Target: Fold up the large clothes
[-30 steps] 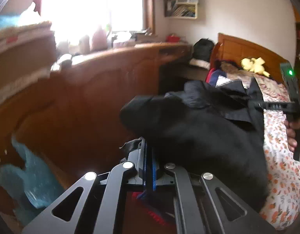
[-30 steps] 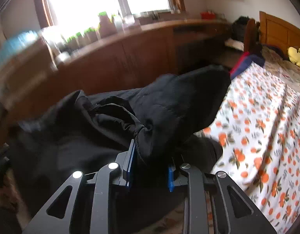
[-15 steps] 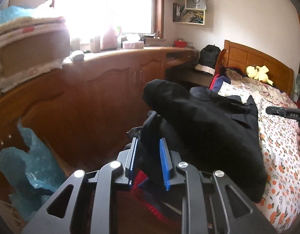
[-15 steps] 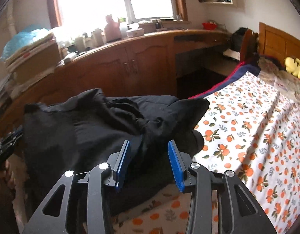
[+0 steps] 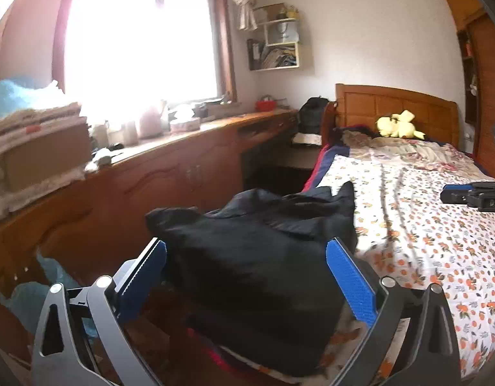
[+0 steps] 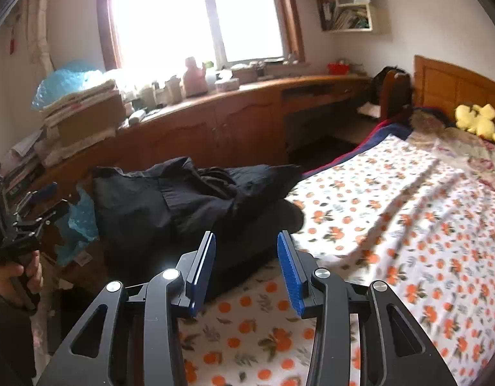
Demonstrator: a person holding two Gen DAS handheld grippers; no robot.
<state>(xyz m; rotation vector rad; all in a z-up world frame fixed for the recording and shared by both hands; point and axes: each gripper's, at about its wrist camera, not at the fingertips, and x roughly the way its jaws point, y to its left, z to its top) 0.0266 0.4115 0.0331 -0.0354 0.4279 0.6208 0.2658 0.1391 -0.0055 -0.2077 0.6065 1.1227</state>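
The left tool (image 5: 245, 278) has its blue pads spread as wide as they go, and they are opening at this moment; the black garment (image 5: 257, 257) sits between them in the left wrist view, but neither pad presses on it. The right tool (image 6: 245, 268) stands partly apart, its pads clear of the cloth, with only the garment's near edge and the orange-flowered bedsheet (image 6: 392, 225) behind the gap.

The garment (image 6: 183, 206) lies bunched at the left corner of the bed's foot, close to the mattress edge, and one lump pokes out over the gap between the bed and the wooden bench (image 5: 170, 173). To its right the sheet runs bare and wide up toward the headboard (image 5: 395, 109), where a yellow plush toy (image 5: 397, 125) rests. The gap between bed and bench is narrow and dark, and blue plastic wrap (image 6: 80, 218) crowds it.

The garment's lower edge is hidden behind the left tool's frame. In the right wrist view the left tool is a dark, blurred shape at the far left, held by a hand (image 6: 19, 278) that the picture's border cuts off. The window (image 5: 141, 38) is blown out white, so the things on the bench below it are hard to make out.
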